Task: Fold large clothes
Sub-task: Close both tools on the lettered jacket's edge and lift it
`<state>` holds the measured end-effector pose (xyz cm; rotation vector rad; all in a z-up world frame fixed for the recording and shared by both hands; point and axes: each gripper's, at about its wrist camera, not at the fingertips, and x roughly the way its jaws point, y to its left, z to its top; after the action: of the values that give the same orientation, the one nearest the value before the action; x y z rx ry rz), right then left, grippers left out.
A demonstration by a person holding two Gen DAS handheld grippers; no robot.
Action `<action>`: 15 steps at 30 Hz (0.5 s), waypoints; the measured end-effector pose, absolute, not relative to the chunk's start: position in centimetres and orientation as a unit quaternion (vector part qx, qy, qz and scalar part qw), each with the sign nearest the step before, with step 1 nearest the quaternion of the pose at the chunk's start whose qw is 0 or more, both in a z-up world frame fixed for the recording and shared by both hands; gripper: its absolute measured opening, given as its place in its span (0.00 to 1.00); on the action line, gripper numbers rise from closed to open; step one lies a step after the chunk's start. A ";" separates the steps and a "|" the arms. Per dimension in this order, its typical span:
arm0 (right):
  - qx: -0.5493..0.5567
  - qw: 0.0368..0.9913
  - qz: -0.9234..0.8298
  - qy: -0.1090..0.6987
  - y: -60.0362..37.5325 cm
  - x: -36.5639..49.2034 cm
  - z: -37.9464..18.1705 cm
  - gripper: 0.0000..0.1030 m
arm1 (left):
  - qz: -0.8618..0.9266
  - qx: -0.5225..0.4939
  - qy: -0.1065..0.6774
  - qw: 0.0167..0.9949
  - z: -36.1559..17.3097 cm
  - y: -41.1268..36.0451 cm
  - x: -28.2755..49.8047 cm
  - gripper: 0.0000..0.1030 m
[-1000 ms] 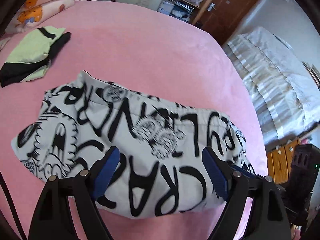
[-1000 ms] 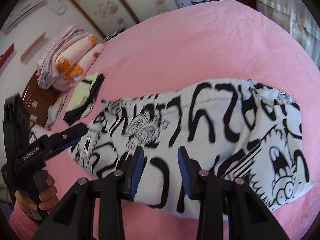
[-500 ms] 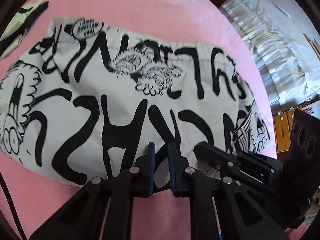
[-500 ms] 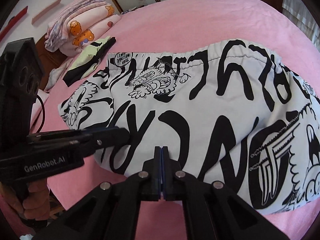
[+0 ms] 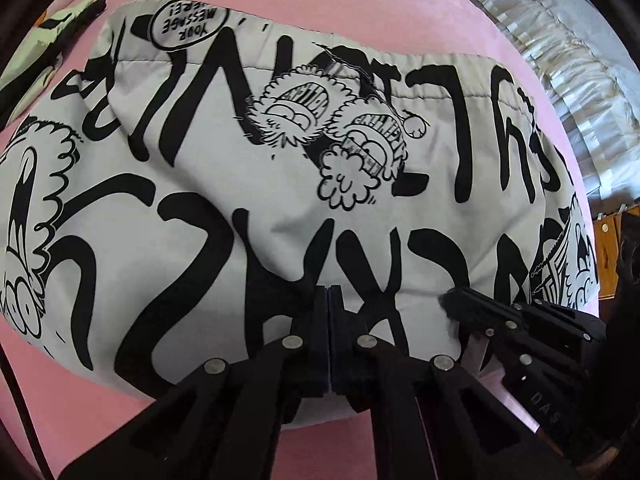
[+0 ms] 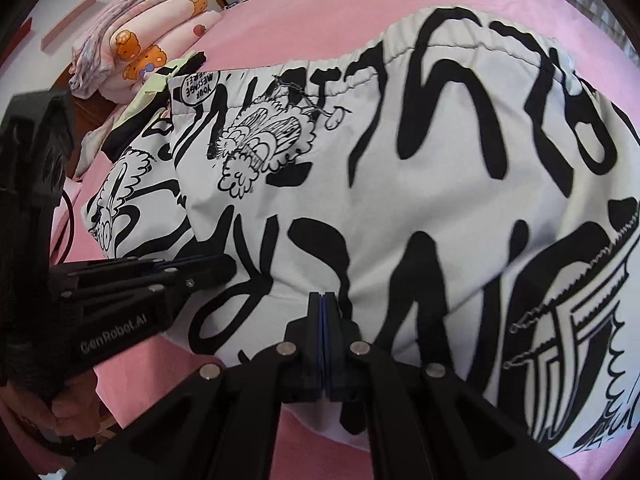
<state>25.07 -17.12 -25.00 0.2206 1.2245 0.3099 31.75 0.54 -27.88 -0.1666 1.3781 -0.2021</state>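
Both the left tongs and right tongs are pressed together, pinching the near edge of the white black-lettered garment, which lies spread across the pink bed

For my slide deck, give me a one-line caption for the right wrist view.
Both grippers, right and left, pinch the near edge of a graffiti-print garment on a pink bed.

Matt white printed cloth garment lies on a soft, fuzzy pink bedspread.
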 end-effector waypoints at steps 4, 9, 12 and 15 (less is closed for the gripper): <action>0.108 0.801 0.138 0.573 -18.4 24.7 -24.6 0.00 | -0.080 -0.051 0.630 0.771 -27.5 1.3 31.4 0.01; 0.110 0.803 0.133 0.571 -19.2 24.2 -24.3 0.00 | -0.049 -0.046 0.628 0.775 -26.8 3.7 32.0 0.01; 0.117 0.803 0.133 0.569 -19.8 23.9 -24.0 0.00 | -0.036 -0.043 0.627 0.777 -26.9 5.1 32.4 0.01; 0.130 0.803 0.129 0.568 -20.7 23.6 -23.7 0.00 | -0.019 -0.033 0.623 0.782 -26.8 6.4 32.6 0.01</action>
<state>23.65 -20.69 -23.75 0.2791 1.2161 0.2768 32.64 6.44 -26.83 -0.0704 1.3449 -0.0403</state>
